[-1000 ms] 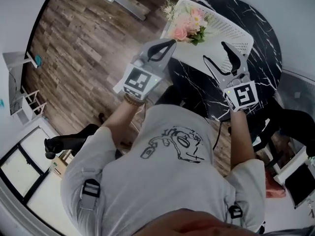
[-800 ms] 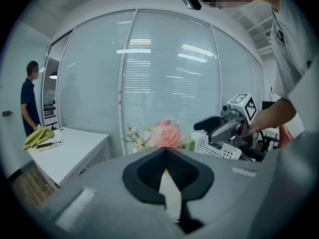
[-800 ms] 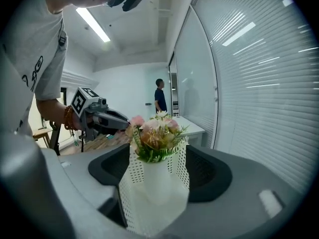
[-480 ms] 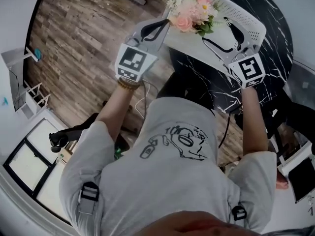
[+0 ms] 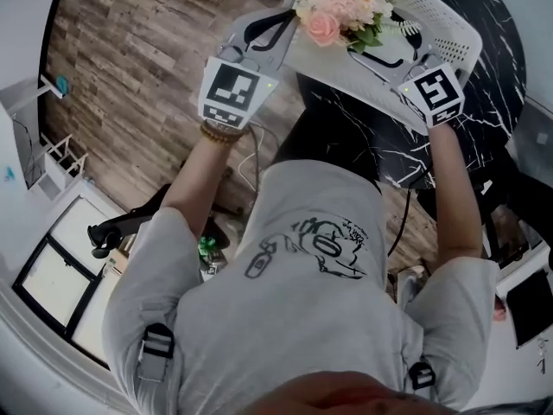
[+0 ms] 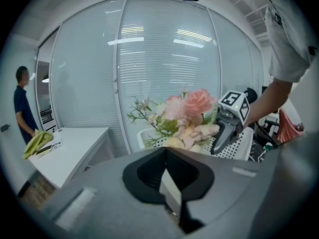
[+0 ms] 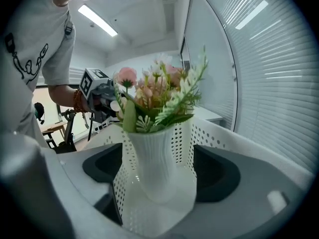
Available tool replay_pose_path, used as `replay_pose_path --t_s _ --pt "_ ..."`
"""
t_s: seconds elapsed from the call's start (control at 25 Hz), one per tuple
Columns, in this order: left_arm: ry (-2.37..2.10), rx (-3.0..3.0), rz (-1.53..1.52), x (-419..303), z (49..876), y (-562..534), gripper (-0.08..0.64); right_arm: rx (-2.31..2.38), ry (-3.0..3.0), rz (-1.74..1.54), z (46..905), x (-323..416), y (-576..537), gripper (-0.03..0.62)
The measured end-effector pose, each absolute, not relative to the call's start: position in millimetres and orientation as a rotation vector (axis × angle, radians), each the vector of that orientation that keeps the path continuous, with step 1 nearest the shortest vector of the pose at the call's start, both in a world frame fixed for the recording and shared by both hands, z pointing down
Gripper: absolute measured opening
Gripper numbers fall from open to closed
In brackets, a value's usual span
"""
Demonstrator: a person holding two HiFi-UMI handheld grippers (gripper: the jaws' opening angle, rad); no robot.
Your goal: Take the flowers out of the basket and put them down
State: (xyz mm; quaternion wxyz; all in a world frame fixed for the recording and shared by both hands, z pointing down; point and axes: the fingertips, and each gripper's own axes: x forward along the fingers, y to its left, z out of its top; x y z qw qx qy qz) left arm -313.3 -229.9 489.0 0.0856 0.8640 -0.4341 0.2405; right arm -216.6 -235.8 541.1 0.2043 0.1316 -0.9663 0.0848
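Observation:
A bunch of pink and white flowers (image 5: 337,3) stands in a white ribbed vase (image 7: 152,153) inside a white perforated basket (image 5: 445,24) on the black marble table (image 5: 497,50). My right gripper (image 5: 390,46) reaches into the basket beside the flowers (image 7: 154,93). Its jaws have just been opening and stand wide on either side of the vase, without touching it. My left gripper (image 5: 270,31) hovers at the basket's left edge, next to the blooms (image 6: 187,116), its tips together and nothing in it.
The table's near edge runs under my arms, with wood floor (image 5: 130,76) to the left. In the left gripper view a person (image 6: 22,108) stands by a white desk (image 6: 65,148) bearing a yellow-green cloth (image 6: 37,142). Glass walls with blinds lie behind.
Both grippers have moved forward and down to the basket. The right one now reaches inside it with its jaws spread wider. The left one stays shut.

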Motion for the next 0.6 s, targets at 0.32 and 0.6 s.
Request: replay_pose_path --t_s 0.32,0.6 --pt "-1.29 2.576 0.74 -312 497 -234 0.003 0.355 -2.71 0.285 574 -239 -241 0.46" --pt "-1.291 2.575 0.744 -314 502 -235 0.003 0.363 -2.77 0.293 583 -256 -251 0.479"
